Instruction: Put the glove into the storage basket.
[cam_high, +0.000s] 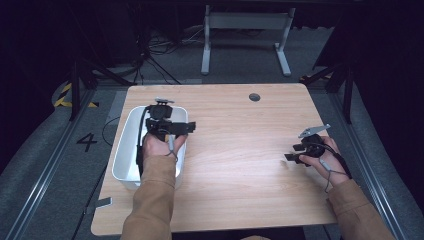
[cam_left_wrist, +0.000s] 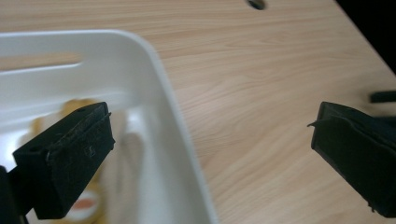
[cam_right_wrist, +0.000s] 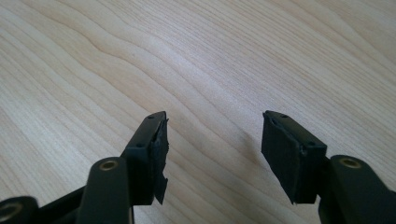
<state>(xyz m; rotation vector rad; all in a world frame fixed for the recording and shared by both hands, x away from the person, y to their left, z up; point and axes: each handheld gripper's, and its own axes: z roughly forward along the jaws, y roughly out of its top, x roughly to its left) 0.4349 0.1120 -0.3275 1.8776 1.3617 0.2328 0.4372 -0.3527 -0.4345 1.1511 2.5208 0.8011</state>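
Sitting at the table's (cam_high: 235, 165) left side, a white bin (cam_high: 124, 150) lies with its long side running away from the person. In the left gripper view a blurred yellowish thing (cam_left_wrist: 79, 109) lies inside the bin (cam_left_wrist: 154, 70); what it is I cannot tell. The left hand (cam_high: 159, 145) holds the left gripper (cam_high: 170, 125) over the bin's right rim. Its jaws stand wide apart: in its own view one black jaw hangs over the bin's inside and the other over bare wood, with the rim between them, and the left gripper (cam_left_wrist: 210, 135) holds nothing.

A small dark round hole (cam_high: 254, 97) sits in the tabletop near the far edge, right of centre; it also shows at the top of the left gripper view (cam_left_wrist: 256, 3).

Farther right, well apart from the bin, the right hand (cam_high: 327, 162) holds the right gripper (cam_high: 295, 156) low over the wood, its jaws pointing left. In its own view the right gripper (cam_right_wrist: 212, 140) is spread open and empty, with only wood grain between the jaws.
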